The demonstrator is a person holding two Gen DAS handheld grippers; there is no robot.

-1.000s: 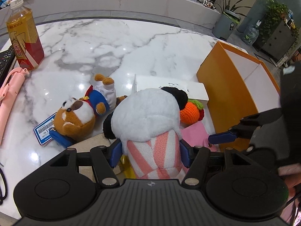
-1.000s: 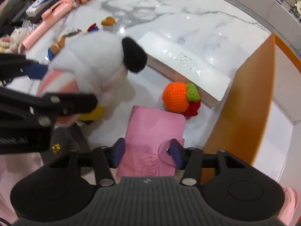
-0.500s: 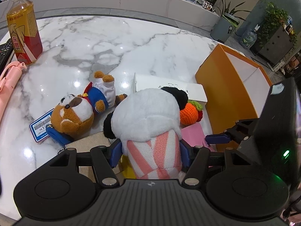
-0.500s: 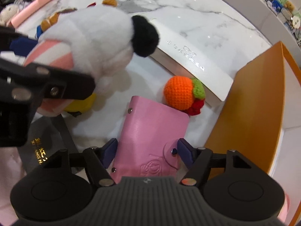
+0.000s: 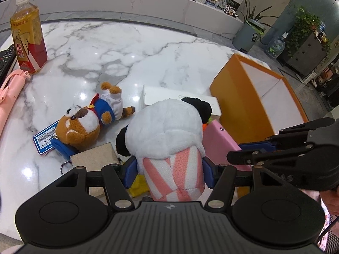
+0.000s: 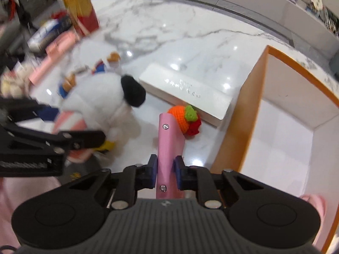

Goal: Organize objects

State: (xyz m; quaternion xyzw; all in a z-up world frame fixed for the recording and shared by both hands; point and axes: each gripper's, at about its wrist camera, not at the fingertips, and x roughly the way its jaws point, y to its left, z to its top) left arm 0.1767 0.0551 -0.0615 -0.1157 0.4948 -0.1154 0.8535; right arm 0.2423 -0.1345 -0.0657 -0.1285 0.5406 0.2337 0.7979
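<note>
Left wrist view: the left gripper (image 5: pixel 169 169) has its two blue fingers (image 5: pixel 131 169) pressed on the pink and white striped bottom of the white plush toy (image 5: pixel 167 131), which has black ears and sits just in front of the camera. Beside it on the right, the right gripper (image 6: pixel 166 169) has its fingers squeezed tight on the thin edge of the pink case (image 6: pixel 168 148), which stands up on its edge. Just past the pink case lies the orange knitted fruit (image 6: pixel 183 119) with a green leaf, touching the long white box (image 6: pixel 186 93). The big orange box (image 6: pixel 296 114) with white insides stands open on the right, near the pink case. On the left of the marble table (image 5: pixel 118 48) lies the brown dog toy (image 5: pixel 89 124) in a blue shirt, and a wooden block (image 5: pixel 95 158) sits near it. Far back on the left stands the tea bottle (image 5: pixel 28 36)
</note>
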